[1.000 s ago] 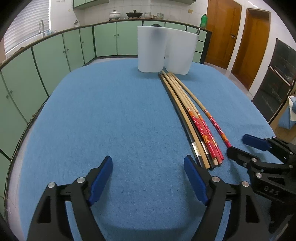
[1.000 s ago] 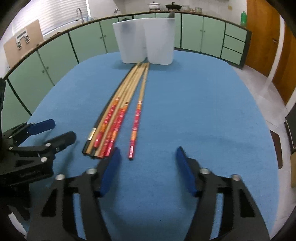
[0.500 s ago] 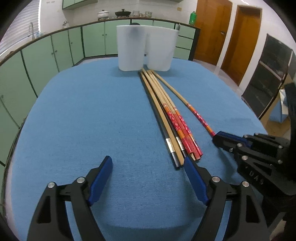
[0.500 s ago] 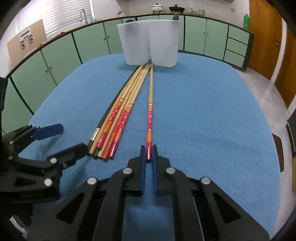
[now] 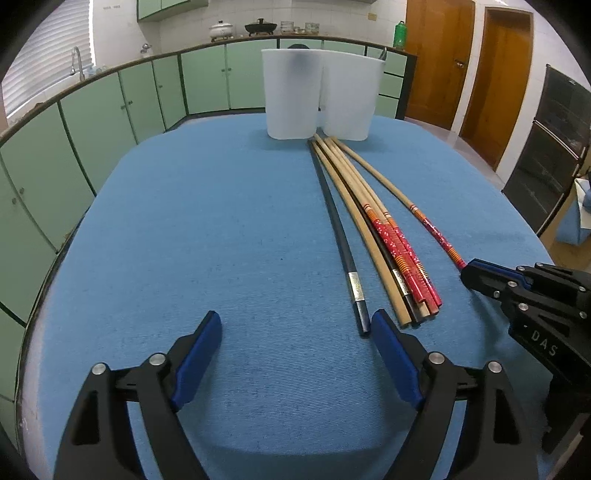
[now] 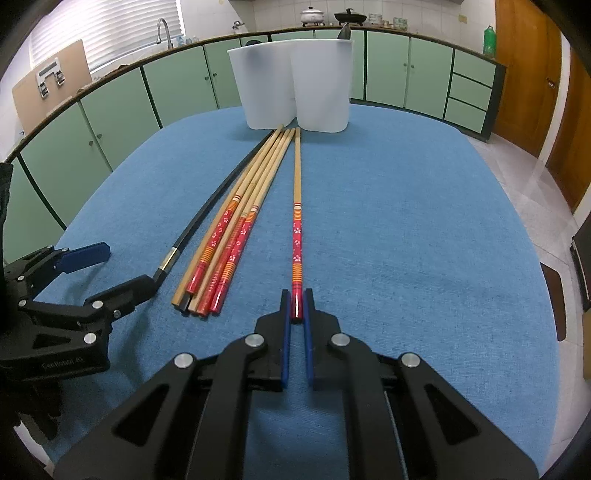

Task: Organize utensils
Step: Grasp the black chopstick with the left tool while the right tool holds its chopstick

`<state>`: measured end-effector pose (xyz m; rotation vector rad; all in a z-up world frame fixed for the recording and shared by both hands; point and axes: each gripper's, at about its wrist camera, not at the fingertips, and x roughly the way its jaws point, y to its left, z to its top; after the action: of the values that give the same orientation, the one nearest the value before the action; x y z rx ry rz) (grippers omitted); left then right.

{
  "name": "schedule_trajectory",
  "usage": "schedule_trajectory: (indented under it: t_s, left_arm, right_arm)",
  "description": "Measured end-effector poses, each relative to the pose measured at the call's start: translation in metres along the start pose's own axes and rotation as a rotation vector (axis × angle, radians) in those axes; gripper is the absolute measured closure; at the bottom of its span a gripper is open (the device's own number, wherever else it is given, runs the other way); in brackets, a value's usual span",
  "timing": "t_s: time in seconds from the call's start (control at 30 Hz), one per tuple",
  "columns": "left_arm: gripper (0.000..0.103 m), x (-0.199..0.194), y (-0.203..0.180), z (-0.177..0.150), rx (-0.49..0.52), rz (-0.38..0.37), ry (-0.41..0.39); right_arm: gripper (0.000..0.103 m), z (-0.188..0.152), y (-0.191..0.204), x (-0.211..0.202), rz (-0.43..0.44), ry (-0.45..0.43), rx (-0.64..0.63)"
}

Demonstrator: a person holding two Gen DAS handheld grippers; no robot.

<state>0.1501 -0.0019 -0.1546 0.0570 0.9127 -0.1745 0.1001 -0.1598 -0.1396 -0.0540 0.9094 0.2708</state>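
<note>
1. Nearest in the right wrist view, the right claw (image 6: 297, 314) sits low over the near part of the blue-covered bench (image 6: 424, 229). Its blue pads are pinched together on the red butt end of a single chopstick (image 6: 297, 221).
2. That single chopstick lies flat on the bench, running straight from the claw toward the far edge, apart from the others and to their right.
3. The left claw (image 5: 295, 343) hovers over the near edge of the bench with its jaws wide and opening; nothing is gripped. Its right pad (image 5: 395, 362) lies just beside the butt end of a black chopstick (image 5: 341, 236), and I cannot tell whether they touch.
4. The black chopstick, with a metal band near its butt, lies on the left side of the group, slightly splayed away from it.
5. Between the black chopstick and the single one lies a bundle of chopsticks (image 5: 384, 243), pressed side by side, mostly bamboo with red patterned ends, butts toward the near edge.
6. All tips converge toward the far edge, ending just in front of a white two-lobed utensil holder (image 5: 317, 99) standing upright there.
7. A dark utensil handle (image 6: 345, 31) pokes above the rim of the holder's right compartment.
</note>
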Motion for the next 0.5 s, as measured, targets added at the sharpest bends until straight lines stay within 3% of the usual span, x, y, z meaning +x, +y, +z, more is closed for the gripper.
schedule_trajectory:
  t_s: [0.2,0.27,0.43,0.5]
  left_arm:
    - [0.025,0.006,-0.008,0.003,0.018,0.014,0.01]
    - [0.037,0.005,-0.008,0.004,0.012,0.008,0.002]
    - [0.084,0.003,-0.013,0.004,0.014,-0.026,-0.015]
    - [0.095,0.004,-0.015,0.004,0.008,-0.042,-0.016]
  right_arm:
    - [0.097,0.0,-0.005,0.001,0.021,0.002,0.016]
    - [0.097,0.0,-0.006,0.001,0.03,0.003,0.023]
    - [0.097,0.0,-0.007,-0.001,0.034,0.0,0.025]
    - [0.098,-0.001,-0.008,-0.001,0.042,-0.002,0.03]
